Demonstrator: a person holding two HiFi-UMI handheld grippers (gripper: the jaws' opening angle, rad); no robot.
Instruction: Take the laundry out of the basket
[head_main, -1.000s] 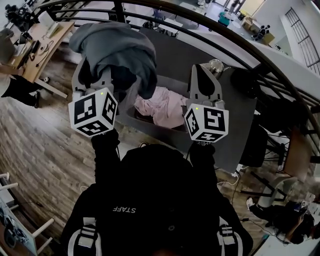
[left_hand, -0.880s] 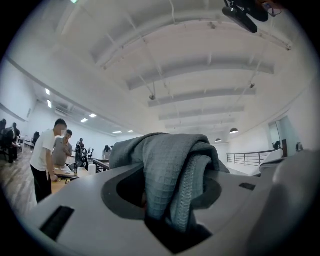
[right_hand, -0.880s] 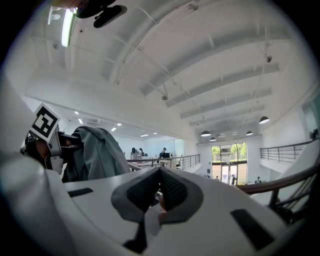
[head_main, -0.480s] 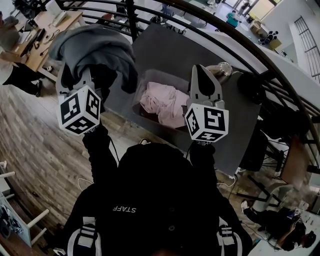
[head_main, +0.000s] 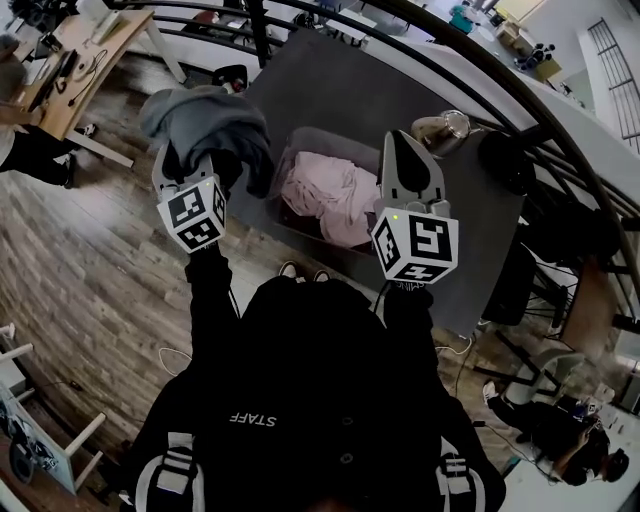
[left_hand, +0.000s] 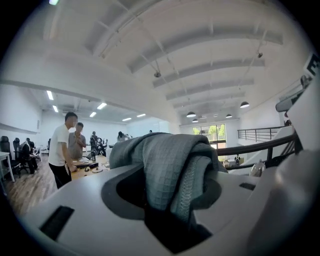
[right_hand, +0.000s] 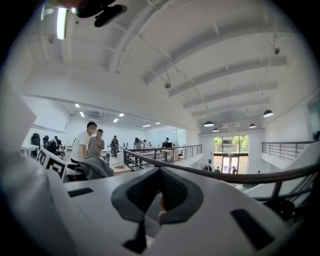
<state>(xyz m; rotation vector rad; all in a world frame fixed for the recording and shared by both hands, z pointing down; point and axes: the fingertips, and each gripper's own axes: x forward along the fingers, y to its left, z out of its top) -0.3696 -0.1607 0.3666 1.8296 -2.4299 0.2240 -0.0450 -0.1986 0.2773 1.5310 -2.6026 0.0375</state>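
Head view steeply down — gripper views level, outward

Bright, even light from ceiling strips (right_hand: 62, 22) and far windows (right_hand: 231, 152) fills the hall; shadows are soft. Fisheye lenses bend edges into dark vignettes, and the nearest foreground blurs.

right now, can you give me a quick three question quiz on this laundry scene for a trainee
1. True or false: the soft grey knit garment is clamped in the left tongs.
2. What lies in the grey plastic basket? A) a crumpled pink cloth B) a blue towel C) nothing
3. Fill in: the right tongs are ____ (open or shut).

Key: 1 true; 2 A; 3 shut, with nothing seen gripped.
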